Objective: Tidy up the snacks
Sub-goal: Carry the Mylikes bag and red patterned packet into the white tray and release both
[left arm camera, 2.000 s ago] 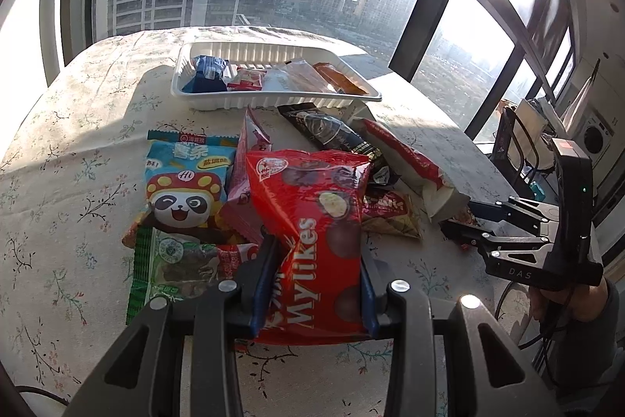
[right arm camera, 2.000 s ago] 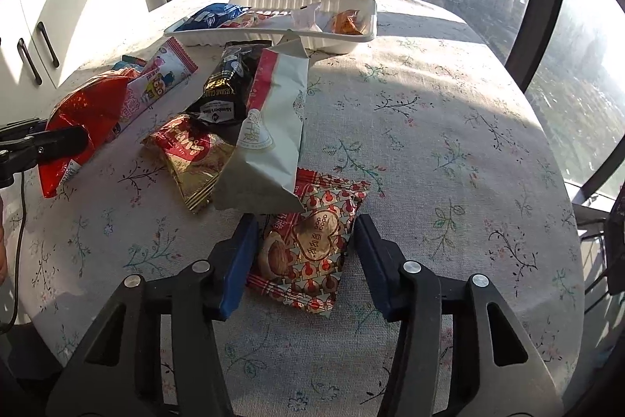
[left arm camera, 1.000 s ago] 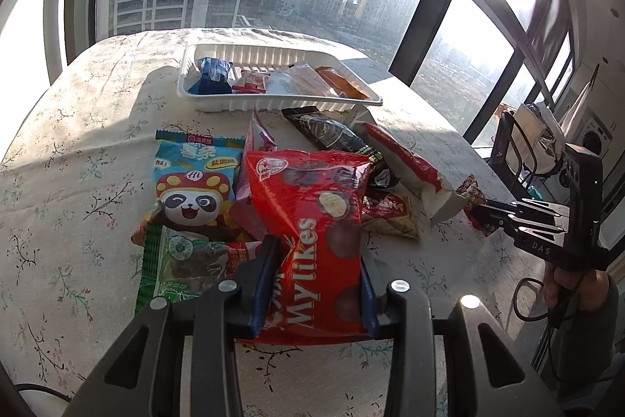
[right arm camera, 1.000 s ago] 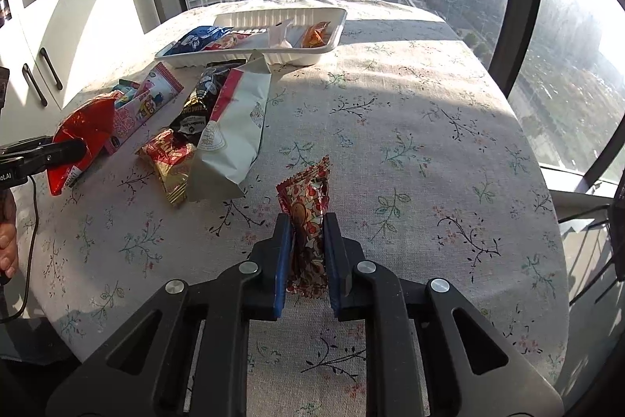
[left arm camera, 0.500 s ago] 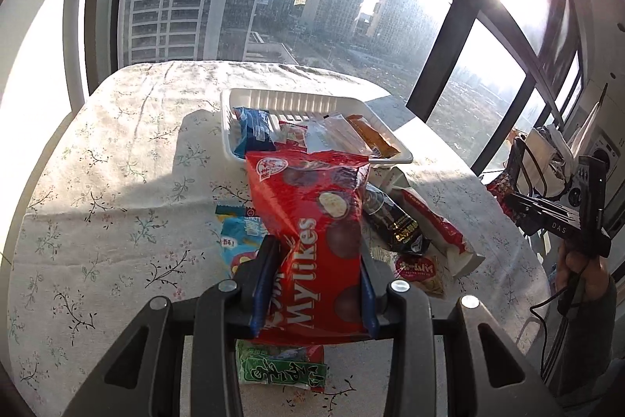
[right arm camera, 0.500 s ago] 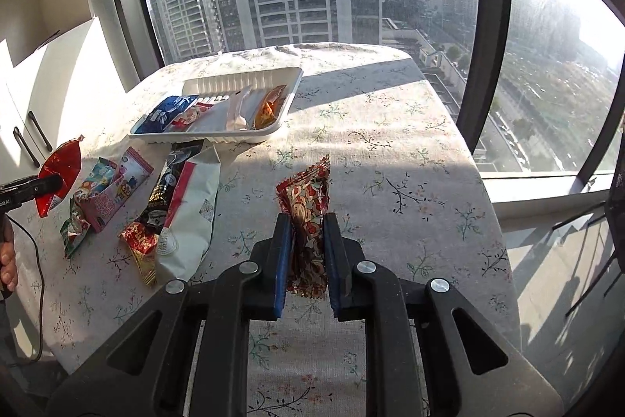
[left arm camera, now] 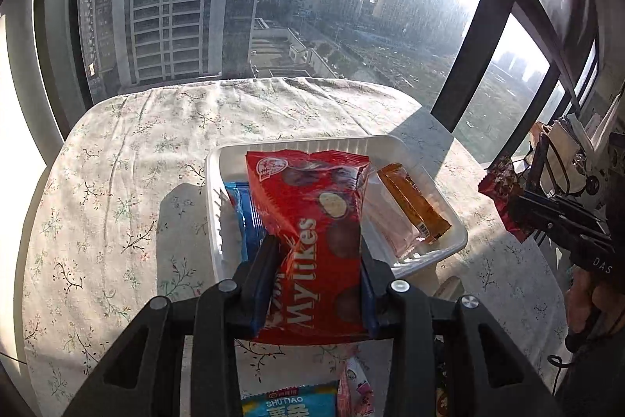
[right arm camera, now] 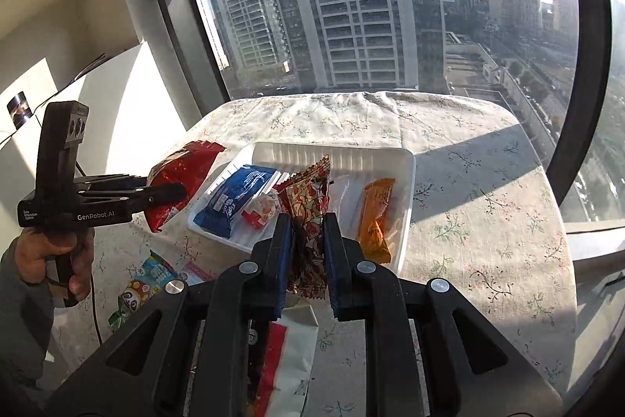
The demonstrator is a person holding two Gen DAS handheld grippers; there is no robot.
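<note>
Glossy red Mylikes bag (left arm camera: pixel 316 245) crinkled; patterned red packet (right arm camera: pixel 308 217) upright.

The Mylikes bag (left arm camera: pixel 316 245) was glossy red foil, crinkled. The tray (right arm camera: pixel 406 182) was white plastic – ribbed, faintly shiny. The tablecloth (left arm camera: pixel 129 190) was matt woven cloth. The patterned snack packet (right arm camera: pixel 308 210) looked like shiny film – creased.

tray (right arm camera: pixel 406 182) on table (right arm camera: pixel 488 206) | wafer pack (right arm camera: pixel 238 200) in tray left | bar (right arm camera: pixel 375 217) in tray right
</note>
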